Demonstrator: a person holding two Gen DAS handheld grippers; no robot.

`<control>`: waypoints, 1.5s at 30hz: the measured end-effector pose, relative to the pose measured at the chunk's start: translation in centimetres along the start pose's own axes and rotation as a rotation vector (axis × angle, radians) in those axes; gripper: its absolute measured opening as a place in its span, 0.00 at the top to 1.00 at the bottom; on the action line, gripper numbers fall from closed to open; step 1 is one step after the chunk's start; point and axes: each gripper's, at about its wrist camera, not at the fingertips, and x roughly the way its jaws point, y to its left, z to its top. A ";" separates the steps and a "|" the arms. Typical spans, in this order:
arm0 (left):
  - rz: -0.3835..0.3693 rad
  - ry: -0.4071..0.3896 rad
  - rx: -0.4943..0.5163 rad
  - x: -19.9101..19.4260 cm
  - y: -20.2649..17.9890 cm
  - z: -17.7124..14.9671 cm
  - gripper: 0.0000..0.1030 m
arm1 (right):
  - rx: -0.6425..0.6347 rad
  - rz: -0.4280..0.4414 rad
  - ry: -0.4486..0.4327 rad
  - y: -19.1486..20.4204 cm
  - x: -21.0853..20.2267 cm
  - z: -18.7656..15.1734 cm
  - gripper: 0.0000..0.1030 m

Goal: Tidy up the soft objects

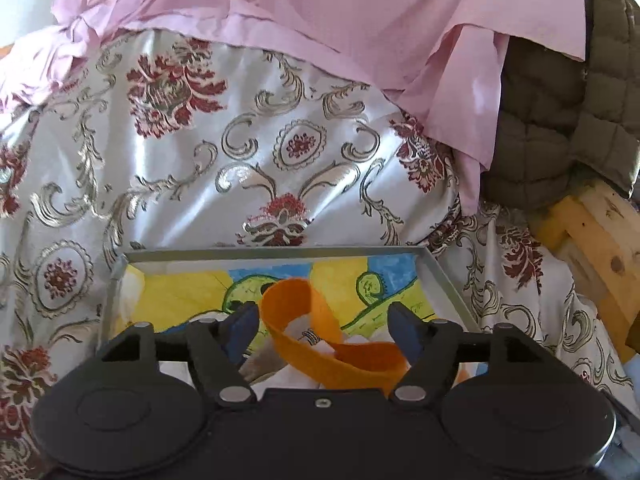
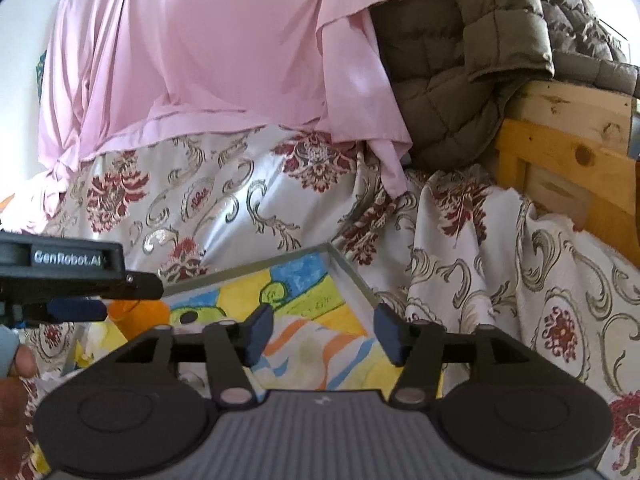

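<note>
Both grippers stand with their jaws apart and nothing pinched: the left gripper (image 1: 323, 326) straddles an orange felt strap (image 1: 320, 338) without its pads pressing it, and the right gripper (image 2: 323, 330) hangs open over a striped cloth (image 2: 308, 350). Strap and cloth lie together inside a shallow grey tray (image 1: 444, 280) whose floor carries a bright yellow, green and blue picture. That strap looks light and limp, curling into a loose loop, so it should fold wherever it is pinched; I would take it mid-band, where the felt stands up off the bundle, since a flat end could slide out. Cloth beneath it seems thin and floppy, best gathered at a raised fold. Around the tray spreads a shiny floral bedspread (image 1: 240, 152), likely slippery. Farther back a pink sheet (image 1: 340, 20) drapes down, beside an olive quilted jacket (image 2: 460, 80) lying against a wooden bed frame (image 2: 560, 140).
</note>
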 end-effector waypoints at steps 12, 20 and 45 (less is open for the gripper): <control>0.020 -0.114 0.069 -6.9 -1.0 -0.2 0.13 | 0.127 0.030 -0.081 -1.7 -5.5 2.4 0.10; 0.039 -0.192 0.073 -13.4 -0.7 -1.5 0.07 | 0.143 0.036 -0.121 -1.2 -10.8 1.9 0.03; 0.089 -0.325 0.082 -26.5 1.2 -10.2 0.01 | -0.004 0.021 -0.242 1.6 -24.0 -3.8 0.00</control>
